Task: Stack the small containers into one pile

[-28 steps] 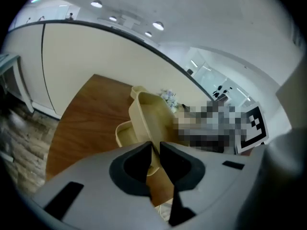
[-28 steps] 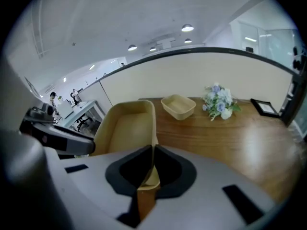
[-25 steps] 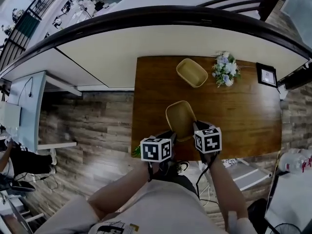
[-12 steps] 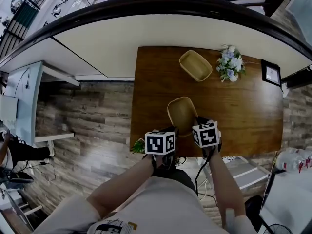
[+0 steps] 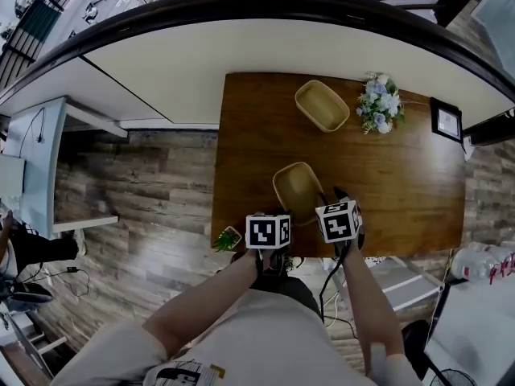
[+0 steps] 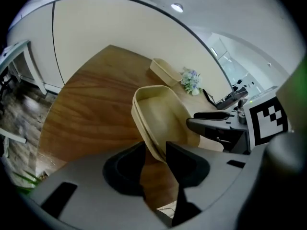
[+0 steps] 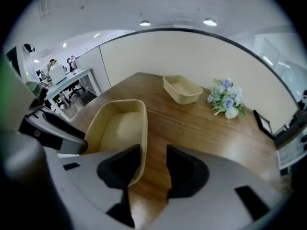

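Observation:
A tan oval container (image 5: 298, 190) rests on the brown table (image 5: 402, 191) near its front edge. My left gripper (image 6: 154, 163) straddles its left rim (image 6: 152, 147), and my right gripper (image 7: 153, 167) straddles its right rim (image 7: 142, 143). Both sets of jaws have just been opening; the rims lie loose in the gaps, the right one against the left-hand pad. In the left gripper view the rim shows a double edge; I cannot tell whether two containers are nested. A second tan container (image 5: 322, 105) stands alone at the table's far side.
A bunch of pale flowers (image 5: 380, 103) and a small framed picture (image 5: 445, 123) sit at the far right of the table. A little green plant (image 5: 228, 238) is by the front left corner. A curved white wall (image 5: 201, 63) runs behind the table.
Both grippers and the near container have come down toward the front of the table. The far container, flowers and frame have stayed put.

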A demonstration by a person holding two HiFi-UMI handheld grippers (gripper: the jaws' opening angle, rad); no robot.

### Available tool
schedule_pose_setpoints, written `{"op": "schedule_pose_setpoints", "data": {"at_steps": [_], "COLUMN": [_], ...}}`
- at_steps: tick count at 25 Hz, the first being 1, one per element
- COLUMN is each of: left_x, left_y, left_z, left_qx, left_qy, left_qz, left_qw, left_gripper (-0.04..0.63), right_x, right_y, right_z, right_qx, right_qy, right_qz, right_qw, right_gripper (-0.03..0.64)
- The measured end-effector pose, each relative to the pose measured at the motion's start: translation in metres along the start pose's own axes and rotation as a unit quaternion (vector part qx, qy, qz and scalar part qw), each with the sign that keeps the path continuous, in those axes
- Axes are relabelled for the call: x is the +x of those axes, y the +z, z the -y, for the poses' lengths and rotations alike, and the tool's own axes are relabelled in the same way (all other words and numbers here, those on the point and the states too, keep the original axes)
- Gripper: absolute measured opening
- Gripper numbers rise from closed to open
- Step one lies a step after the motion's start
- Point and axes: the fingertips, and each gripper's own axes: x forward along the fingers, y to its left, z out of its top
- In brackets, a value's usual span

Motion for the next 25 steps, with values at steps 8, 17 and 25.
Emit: {"op": "schedule_pose_setpoints", "data": {"at_steps": [8,17,25], "left_x": [0.011,0.012,-0.019], "left_y": [-0.002,-0.002,0.032], "left_z": [-0.008,-0.011,0.015], "left_qx": [-0.031,-0.028,0.048], "left_qy": [-0.005,-0.006,-0.015], "left_qz": [-0.007,-0.001,0.055], "left_qw": [0.9995,0.9996,0.9973], "left_gripper": [0.172,0.207,0.222], "right_x": [0.022,0.025,-0.025], "right_y": [-0.018,-0.018,0.021], "right_z": [0.000,-0.002,-0.002], "right_qx": [0.026,0.056,0.088], "right_qy": [0.018,0.032,0.050], "right_qz": [-0.025,-0.022,0.051], "right_qw": [0.999,0.998,0.994], "right_gripper": [0.189,0.182,0.177]}}
